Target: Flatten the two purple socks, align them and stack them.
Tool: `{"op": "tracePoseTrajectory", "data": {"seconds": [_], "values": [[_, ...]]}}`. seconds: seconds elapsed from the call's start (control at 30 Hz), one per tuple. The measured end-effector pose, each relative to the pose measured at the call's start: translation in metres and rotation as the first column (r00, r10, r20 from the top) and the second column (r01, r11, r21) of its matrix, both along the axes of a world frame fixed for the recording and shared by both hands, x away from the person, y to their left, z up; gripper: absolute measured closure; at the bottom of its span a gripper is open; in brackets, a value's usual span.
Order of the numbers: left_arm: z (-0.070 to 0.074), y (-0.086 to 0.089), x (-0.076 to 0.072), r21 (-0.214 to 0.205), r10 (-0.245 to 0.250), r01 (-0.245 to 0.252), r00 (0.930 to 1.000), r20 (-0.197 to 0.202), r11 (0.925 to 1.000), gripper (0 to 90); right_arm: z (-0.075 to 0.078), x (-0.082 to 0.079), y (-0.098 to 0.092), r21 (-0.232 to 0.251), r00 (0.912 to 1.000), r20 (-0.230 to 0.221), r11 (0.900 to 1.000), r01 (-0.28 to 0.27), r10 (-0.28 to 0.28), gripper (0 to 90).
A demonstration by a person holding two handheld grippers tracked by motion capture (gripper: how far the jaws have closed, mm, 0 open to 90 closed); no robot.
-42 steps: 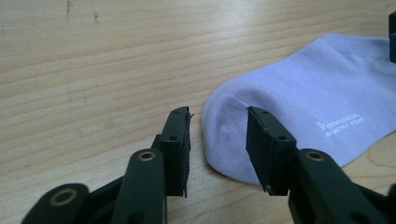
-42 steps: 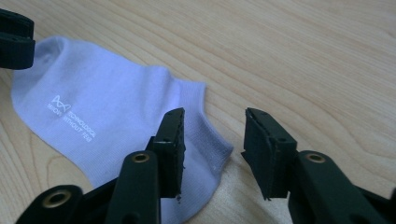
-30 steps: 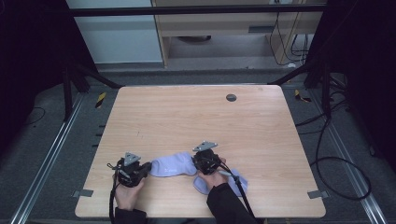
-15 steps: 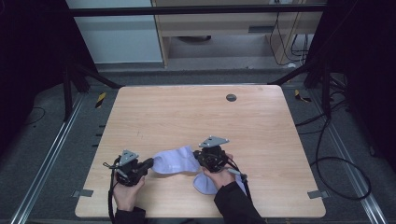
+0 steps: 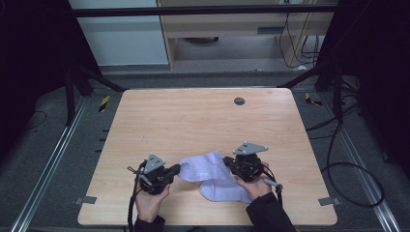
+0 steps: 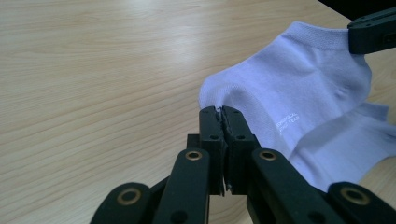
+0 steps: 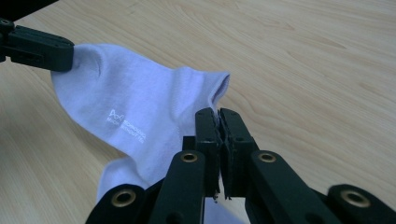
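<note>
At the near edge of a light wooden table point(image 5: 193, 121), a person's two hands reach in from below, each wrapped around a black gripper with a grey three-cornered plate on top. The left hand point(image 5: 147, 200) holds the left gripper point(image 5: 176, 170) pointing to the right toward the table's middle, while the right hand point(image 5: 255, 186), in a dark sleeve point(image 5: 266, 215), holds the right gripper point(image 5: 227, 164) pointing left, so the two tools face each other. The tabletop is pale wood grain with a small dark round disc point(image 5: 239, 101) set near its far edge; it stands on a grey floor crossed by metal rails, with black cables point(image 5: 338, 159) looping at the right and pale cabinets point(image 5: 125, 38) in the dim background. Between the tools lies a white sock point(image 5: 205, 166), stretched across the gap, with a second white sock point(image 5: 225, 191) lying beneath and in front of it, beside the right hand. In the left gripper view the jaws are pressed together on the near edge of the sock point(image 6: 299, 98), which bears small printed lettering too fine to read, and the other gripper's tip point(image 6: 371, 30) pinches its far corner. In the right gripper view the jaws are likewise clamped tight on the sock's point(image 7: 140, 102) cuff edge, the opposite tool point(image 7: 39, 46) gripping the far end.
</note>
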State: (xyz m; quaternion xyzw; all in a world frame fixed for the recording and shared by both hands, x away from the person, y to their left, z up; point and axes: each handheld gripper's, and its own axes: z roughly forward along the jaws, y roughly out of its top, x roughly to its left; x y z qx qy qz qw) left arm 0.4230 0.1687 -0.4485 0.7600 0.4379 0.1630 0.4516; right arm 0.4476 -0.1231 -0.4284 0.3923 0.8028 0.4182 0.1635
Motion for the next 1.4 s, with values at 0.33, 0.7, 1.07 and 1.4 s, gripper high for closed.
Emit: {"op": "tracePoseTrajectory", "data": {"seconds": [0.33,0.7,1.07,1.4], "values": [[0.005,-0.041,-0.009,0.029,-0.109,0.109,0.9941,-0.007,0.9936,87.2,0.0,-0.028,-0.047,-0.018,0.999,-0.02,0.9991,0.04,-0.04,87.5],[-0.013,-0.057,-0.015,0.073,-0.145,0.149,0.9876,-0.061,0.9861,87.2,-0.016,-0.048,-0.067,-0.032,0.9957,-0.073,0.998,0.054,-0.056,87.5],[-0.033,-0.061,-0.009,0.09,-0.147,0.157,0.9832,-0.108,0.9835,87.2,-0.035,-0.047,-0.072,-0.046,0.992,-0.108,0.9971,0.061,-0.065,87.2],[-0.04,-0.062,-0.009,0.112,-0.146,0.159,0.9817,-0.123,0.9809,87.1,-0.049,-0.039,-0.073,-0.071,0.9889,-0.127,0.9951,0.069,-0.078,86.8]]}}
